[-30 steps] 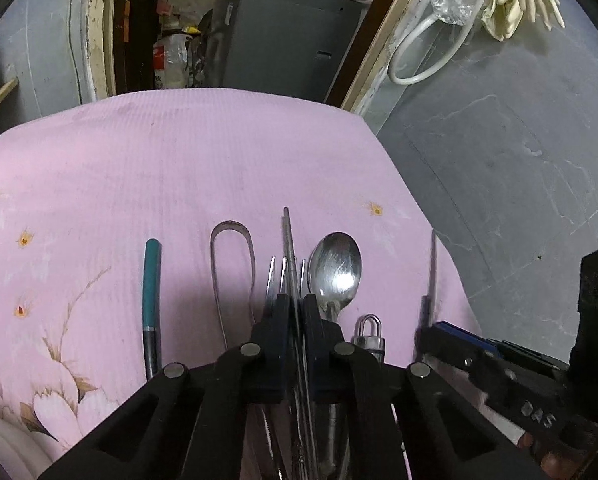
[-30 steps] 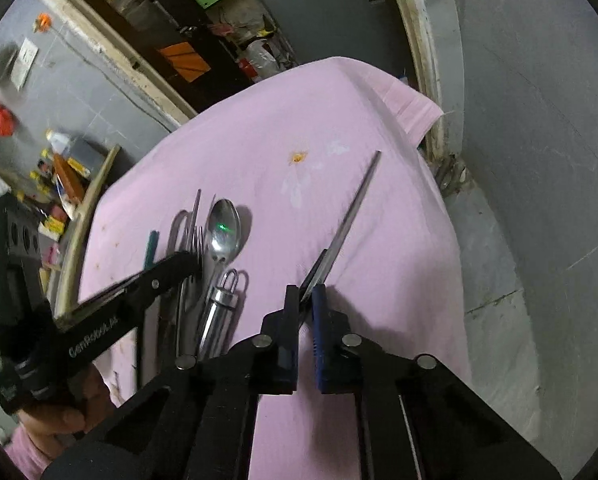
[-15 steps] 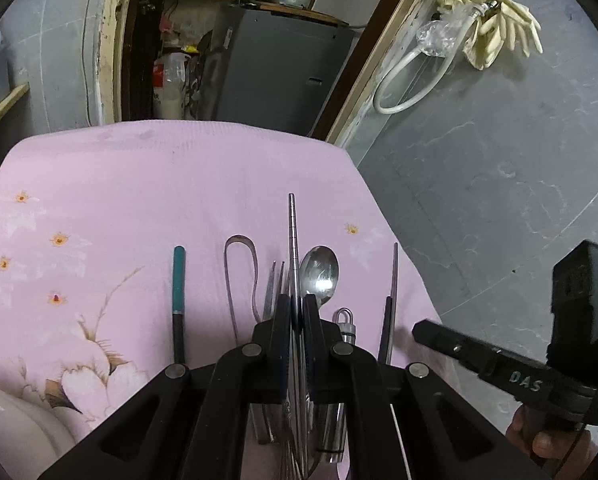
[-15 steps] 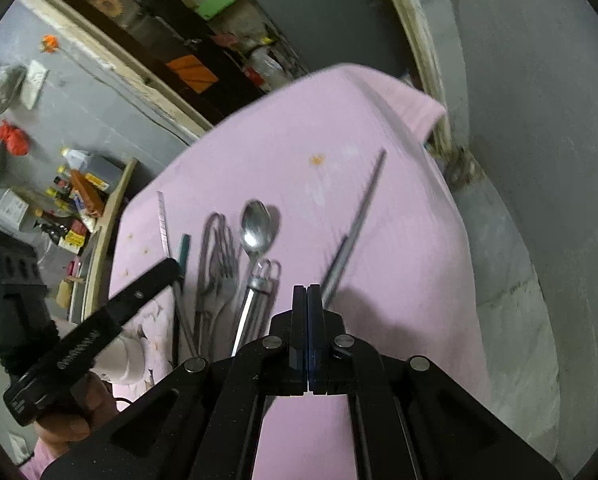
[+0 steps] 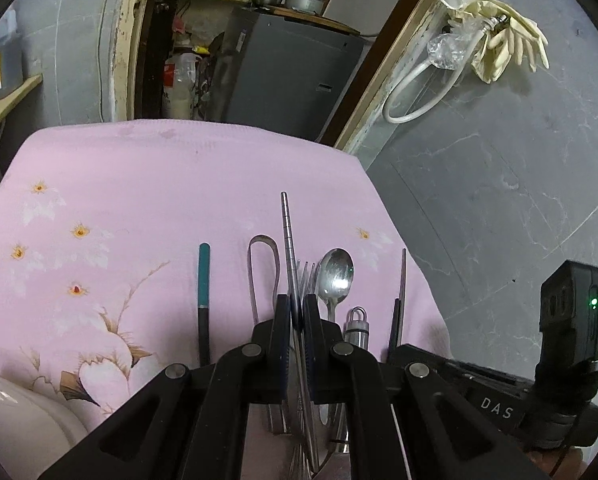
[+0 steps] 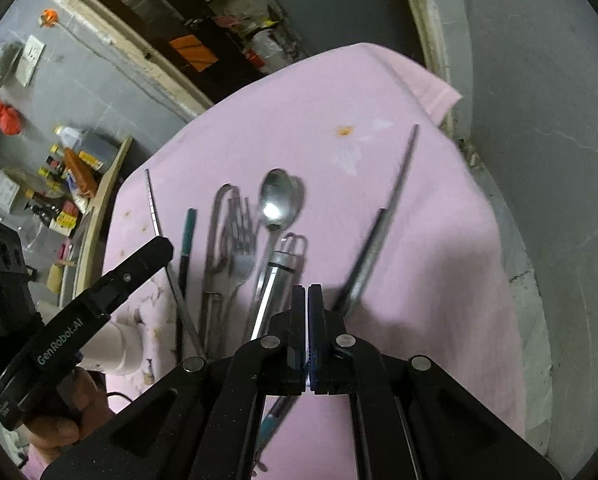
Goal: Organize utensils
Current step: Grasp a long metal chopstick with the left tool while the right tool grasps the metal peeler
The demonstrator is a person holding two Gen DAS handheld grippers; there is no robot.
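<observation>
Left gripper (image 5: 297, 312) pinching one metal chopstick (image 5: 286, 248) at frame centre, right gripper (image 6: 307, 300) closed empty, one spoon (image 5: 336, 274), one fork (image 6: 239, 248), tongs (image 5: 264, 276) lying narrow, holding nothing

2 chopsticks (image 5: 287, 248), 1 spoon (image 5: 336, 274), 1 fork (image 6: 239, 240), 1 pen (image 5: 203, 276)

The room is dim and a bit grey, and both my pictures bend round at the edges with black corners. In my left view a soft white shine sits on the bowl of the shiny metal spoon (image 5: 336, 276), and a tiny green light (image 5: 593, 301) glows on the black box by my other claw. My right view is smeary, mostly on the long thin grey metal stick (image 6: 383, 220), and my claws drop big soft shadows on the pink flowered cloth (image 6: 427, 240).
</observation>
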